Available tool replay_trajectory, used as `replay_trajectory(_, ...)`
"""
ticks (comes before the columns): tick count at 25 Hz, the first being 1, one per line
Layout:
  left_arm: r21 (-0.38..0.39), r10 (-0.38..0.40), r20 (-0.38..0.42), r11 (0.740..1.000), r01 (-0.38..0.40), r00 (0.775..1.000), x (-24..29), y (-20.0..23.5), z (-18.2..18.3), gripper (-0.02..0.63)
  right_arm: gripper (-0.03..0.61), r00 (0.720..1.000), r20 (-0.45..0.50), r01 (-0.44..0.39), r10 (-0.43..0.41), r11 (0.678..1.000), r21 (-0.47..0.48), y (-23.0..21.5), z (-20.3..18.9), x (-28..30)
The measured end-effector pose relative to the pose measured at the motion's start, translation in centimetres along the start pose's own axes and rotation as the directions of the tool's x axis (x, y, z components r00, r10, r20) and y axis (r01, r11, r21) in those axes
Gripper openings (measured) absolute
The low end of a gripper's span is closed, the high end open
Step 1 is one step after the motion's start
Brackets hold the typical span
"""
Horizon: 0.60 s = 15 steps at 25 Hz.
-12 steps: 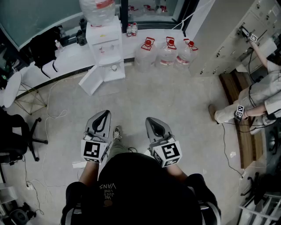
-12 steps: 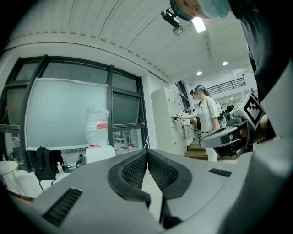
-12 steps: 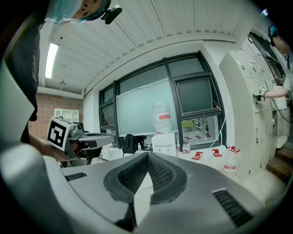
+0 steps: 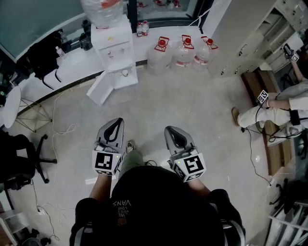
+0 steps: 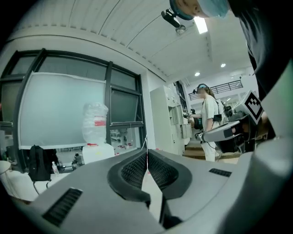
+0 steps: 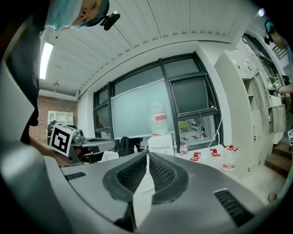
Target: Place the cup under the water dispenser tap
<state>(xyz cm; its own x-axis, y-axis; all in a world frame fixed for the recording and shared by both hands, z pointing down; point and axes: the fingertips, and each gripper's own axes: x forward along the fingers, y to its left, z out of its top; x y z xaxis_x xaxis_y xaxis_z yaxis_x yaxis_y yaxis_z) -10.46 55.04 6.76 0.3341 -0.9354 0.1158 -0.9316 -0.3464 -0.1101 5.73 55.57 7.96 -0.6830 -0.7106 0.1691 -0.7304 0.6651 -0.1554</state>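
The cup (image 4: 125, 73) lies well ahead of left gripper (image 4: 117, 120) and right gripper (image 4: 169, 129).

The left gripper (image 4: 115, 123) and right gripper (image 4: 171, 130) are grey teardrop shells with black ribbed pads (image 5: 132, 171), each bearing a black-and-white marker cube (image 4: 105, 162). The person wears a black top (image 4: 163, 211) with white lettering.

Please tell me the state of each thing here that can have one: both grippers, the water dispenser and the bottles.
Left gripper: shut, nothing between the jaws.
Right gripper: shut, nothing between the jaws.
Water dispenser: upright; its lower door appears swung open.
Dispenser bottle: mounted on top.
Spare bottles: three, upright on the floor, red tops on.
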Motion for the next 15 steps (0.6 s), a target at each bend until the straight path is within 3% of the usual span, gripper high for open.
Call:
replay_trajectory(4, -0.019, -0.065, -0.016, 0.998, 0.065, 0.998, 2.5, 4.3, -0.6, 0.021, 0.046, 0.998, 0.002, 0.067, -0.067, 0.998, 0.022, 0.4, 0.9, 4.5)
replay_trajectory(9, 0.012, -0.186, 0.004, 0.982, 0.186, 0.983, 5.2, 9.8, -0.5, 0.023, 0.046, 0.989, -0.025, 0.148, -0.146, 0.988, 0.049, 1.5, 1.4, 10.3)
replay_trajectory(15, 0.038, -0.264, -0.065, 0.963, 0.267, 0.962, 7.8, 15.6, -3.3, 0.023, 0.046, 0.974, -0.011, 0.225, -0.225, 0.970, 0.092, 2.8, 1.7, 15.4)
